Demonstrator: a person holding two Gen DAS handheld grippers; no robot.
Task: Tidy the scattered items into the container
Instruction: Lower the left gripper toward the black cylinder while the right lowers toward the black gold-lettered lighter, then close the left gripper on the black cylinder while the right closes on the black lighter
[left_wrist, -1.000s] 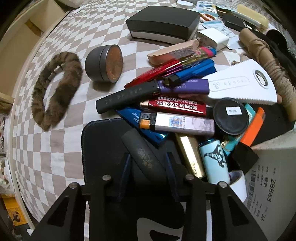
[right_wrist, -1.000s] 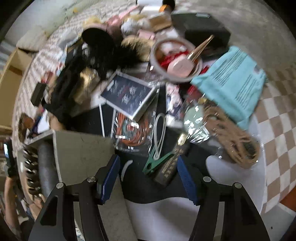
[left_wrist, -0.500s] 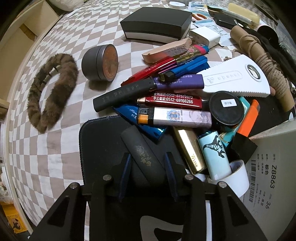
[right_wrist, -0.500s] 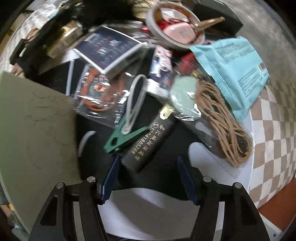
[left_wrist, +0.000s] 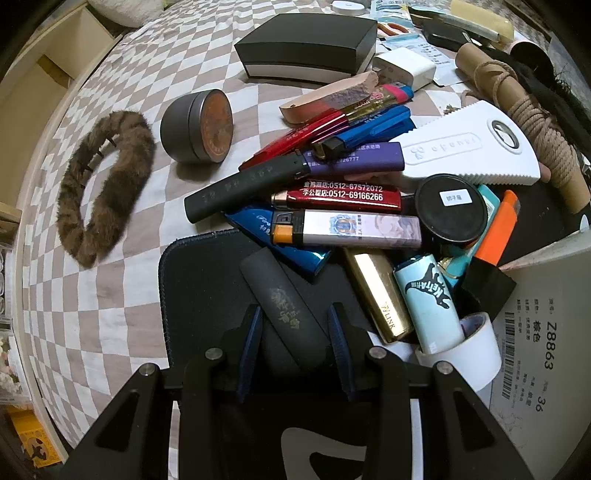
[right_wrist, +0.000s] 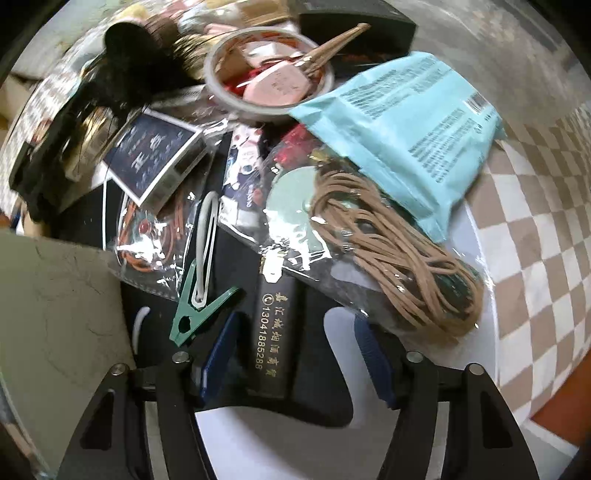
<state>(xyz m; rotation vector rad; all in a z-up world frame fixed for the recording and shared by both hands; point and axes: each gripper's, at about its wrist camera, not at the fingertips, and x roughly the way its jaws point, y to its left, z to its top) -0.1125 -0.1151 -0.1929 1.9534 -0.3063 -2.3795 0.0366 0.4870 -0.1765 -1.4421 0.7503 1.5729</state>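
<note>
Clutter was recorded ahead of both tools. The left gripper (left_wrist: 295, 332) was pointed steeply down, its blue pads (left_wrist: 251, 332) set on either side of a matte black lighter (left_wrist: 284, 306); the pads looked pressed to its sides, so the lighter was taken as pinched. Under it a black mat (left_wrist: 199, 273) was seen. Just beyond the fingertips, a heap of lighters was noted: a white printed one (left_wrist: 354, 229), a red one with gold digits (left_wrist: 343, 195), a gold one (left_wrist: 380, 295) and a pale blue one (left_wrist: 428, 299) off to the right. Far ahead and to the left, a furry brown hair ring (left_wrist: 103, 184) and a round grey tin (left_wrist: 197, 127) were lying apart on the checked cloth (left_wrist: 110, 302).

The right gripper (right_wrist: 299, 354) was found spread wide, its jaws having just been opening. A black lighter with gold print (right_wrist: 273, 325) was lying between the pads, closer to the left one (contact could not be made out). A green clip (right_wrist: 195, 306) was lying just left of the left finger, a bagged coil of tan cord (right_wrist: 399, 266) ahead to the right, a teal packet (right_wrist: 406, 122) further ahead. The container's grey cardboard wall (right_wrist: 55, 302) was seen at the left edge.
</note>
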